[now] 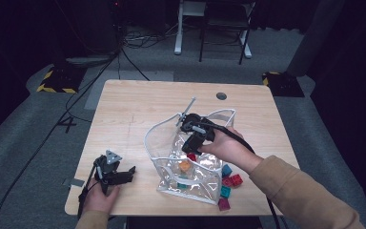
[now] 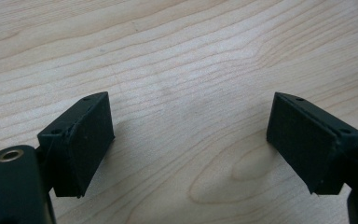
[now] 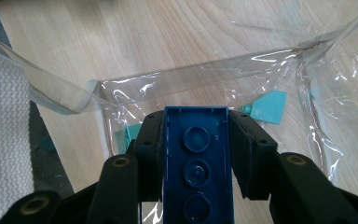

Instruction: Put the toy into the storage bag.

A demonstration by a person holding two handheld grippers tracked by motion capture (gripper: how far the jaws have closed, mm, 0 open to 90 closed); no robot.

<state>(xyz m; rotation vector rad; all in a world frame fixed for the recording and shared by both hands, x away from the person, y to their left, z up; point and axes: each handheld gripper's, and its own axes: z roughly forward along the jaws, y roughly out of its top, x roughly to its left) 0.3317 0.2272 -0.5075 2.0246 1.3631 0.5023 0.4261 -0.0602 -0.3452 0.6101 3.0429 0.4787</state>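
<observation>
My right gripper (image 3: 196, 128) is shut on a dark blue studded brick (image 3: 196, 163), which stands lengthwise between the jaws. It hangs over the mouth of a clear plastic bag (image 1: 171, 138) with white trim in the middle of the table; in the high view the right gripper (image 1: 191, 147) points down into that opening. Through the plastic I see teal blocks (image 3: 268, 107), an orange block (image 1: 185, 165) and a red one (image 1: 191, 156). At the table's front left, my left gripper (image 1: 124, 174) rests open, its pads (image 2: 86, 140) wide apart over bare wood with nothing between them.
Several loose blocks lie just right of the bag near the front edge: a red brick (image 1: 232, 180), a teal one (image 1: 225, 192) and a magenta one (image 1: 224, 204). The wooden table (image 1: 124, 109) has a cable hole (image 1: 221, 96) at the back.
</observation>
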